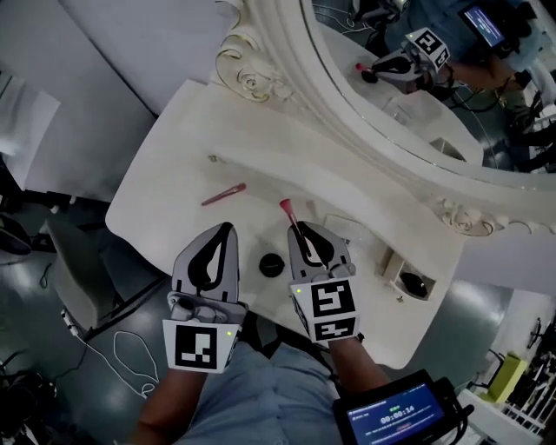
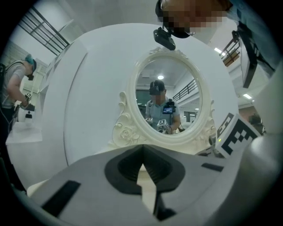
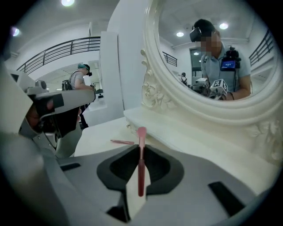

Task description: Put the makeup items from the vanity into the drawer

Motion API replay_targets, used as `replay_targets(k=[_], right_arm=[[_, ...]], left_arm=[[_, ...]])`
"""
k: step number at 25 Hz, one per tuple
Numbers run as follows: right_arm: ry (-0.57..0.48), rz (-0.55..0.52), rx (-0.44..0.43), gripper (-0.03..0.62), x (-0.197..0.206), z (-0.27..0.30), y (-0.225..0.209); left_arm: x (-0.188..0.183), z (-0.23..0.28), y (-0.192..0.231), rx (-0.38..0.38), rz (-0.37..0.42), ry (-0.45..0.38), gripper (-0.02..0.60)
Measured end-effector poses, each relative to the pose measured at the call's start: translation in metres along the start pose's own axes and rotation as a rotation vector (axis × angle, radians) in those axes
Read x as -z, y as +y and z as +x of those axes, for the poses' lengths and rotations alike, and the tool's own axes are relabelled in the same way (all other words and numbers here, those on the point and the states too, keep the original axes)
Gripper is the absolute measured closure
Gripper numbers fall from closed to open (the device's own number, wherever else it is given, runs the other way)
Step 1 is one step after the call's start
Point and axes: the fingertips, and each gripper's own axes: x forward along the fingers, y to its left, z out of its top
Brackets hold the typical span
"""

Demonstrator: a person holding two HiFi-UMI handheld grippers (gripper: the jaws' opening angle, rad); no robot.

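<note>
We list, lower centre: black round pot (image 1: 271, 264) on the vanity (image 1: 174, 156).
Left gripper (image 1: 228, 228): closed, empty.
Right gripper (image 1: 297, 230): clamped on pink brush (image 1: 285, 207), off the tabletop.
Beyond, centre left: pink stick (image 1: 223, 194), lying loose.
Right: open drawer (image 1: 389, 261), one dark item inside.
We judge most remains.

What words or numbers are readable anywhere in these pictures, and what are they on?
"00:00:14", as best I can read: screen by the person's chest.
Small line above it: too small to read.
Reflected screen in the mirror: too blurred.
Left cube and right cube: black-and-white square patterns, no words.
Pink stick: no print seen.
</note>
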Motion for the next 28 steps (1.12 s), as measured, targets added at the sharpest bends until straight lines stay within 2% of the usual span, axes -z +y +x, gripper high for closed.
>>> replay_targets(k=[4, 9, 20, 28], right_arm=[[-0.053, 0.005, 0.045, 0.553, -0.01, -0.038, -0.02], [-0.105, 0.023, 0.141, 0.553, -0.006, -0.089, -0.053], [-0.111, 0.115, 0.299, 0.553, 0.054, -0.188, -0.13], [-0.065, 0.18, 0.353, 0.553, 0.105, -0.222, -0.161]], left_arm=[[-0.024, 0.002, -0.036, 0.084, 0.103, -0.083, 0.581], [-0.038, 0.002, -0.091, 0.185, 0.122, -0.129, 0.581], [-0.028, -0.002, -0.222, 0.366, 0.136, -0.137, 0.581], [-0.01, 0.0, -0.282, 0.447, 0.14, -0.105, 0.581]])
